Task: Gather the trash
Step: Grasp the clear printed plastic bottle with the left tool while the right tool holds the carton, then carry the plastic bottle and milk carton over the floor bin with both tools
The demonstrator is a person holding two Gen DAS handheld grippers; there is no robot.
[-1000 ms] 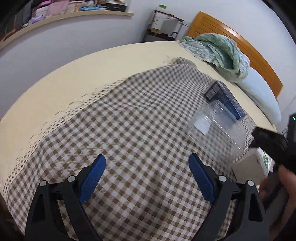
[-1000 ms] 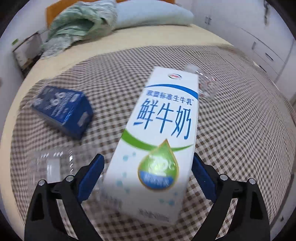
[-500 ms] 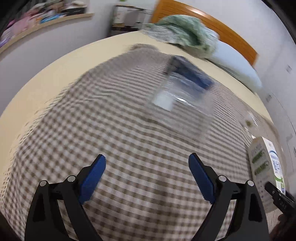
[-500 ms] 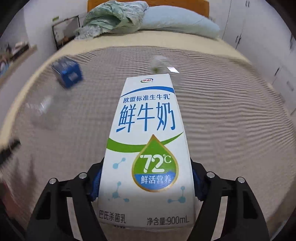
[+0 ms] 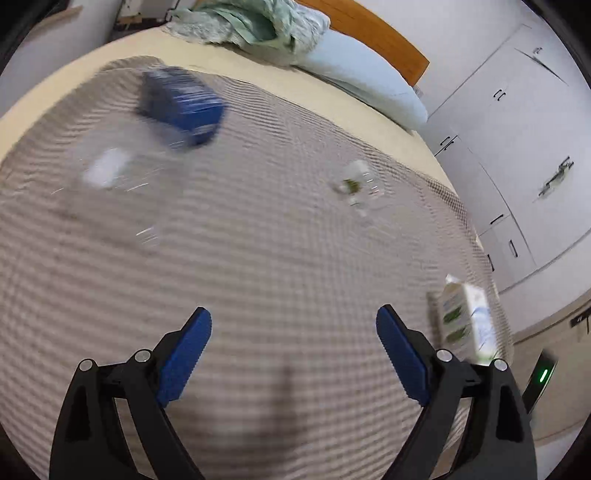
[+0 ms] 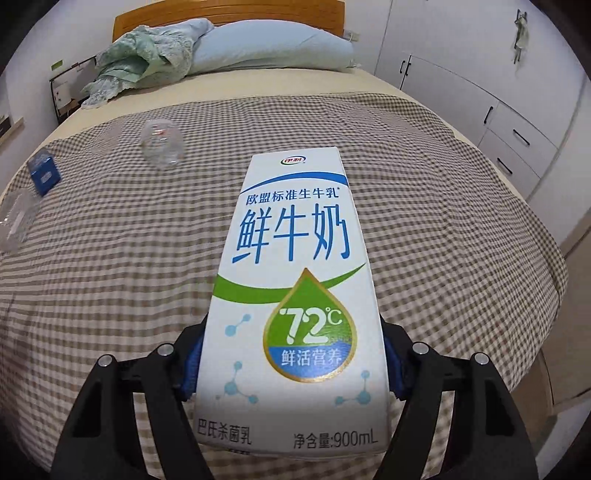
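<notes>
A white milk carton (image 6: 295,280) with blue and green print fills the right wrist view, and my right gripper (image 6: 291,365) is shut on its lower sides. The same carton (image 5: 465,321) shows at the lower right of the left wrist view. My left gripper (image 5: 293,354) hangs open over the checked cloth (image 5: 258,258) with nothing between its fingers. On the cloth lie a blue box (image 5: 181,103) (image 6: 44,173), a clear plastic container (image 5: 110,177) (image 6: 14,218) beside it, and a small clear bottle (image 5: 354,184) (image 6: 162,144). The left wrist view is blurred.
The checked cloth covers a bed (image 6: 221,88) with a wooden headboard (image 6: 229,14). A blue pillow (image 6: 269,51) and a crumpled green blanket (image 6: 147,55) lie at its head. White cabinets (image 6: 480,110) stand to the right, past the bed's edge.
My right gripper closed on the milk carton and lifted it, swinging right. The left gripper swept right across the cloth, so the blue box and clear container slid to its left.
</notes>
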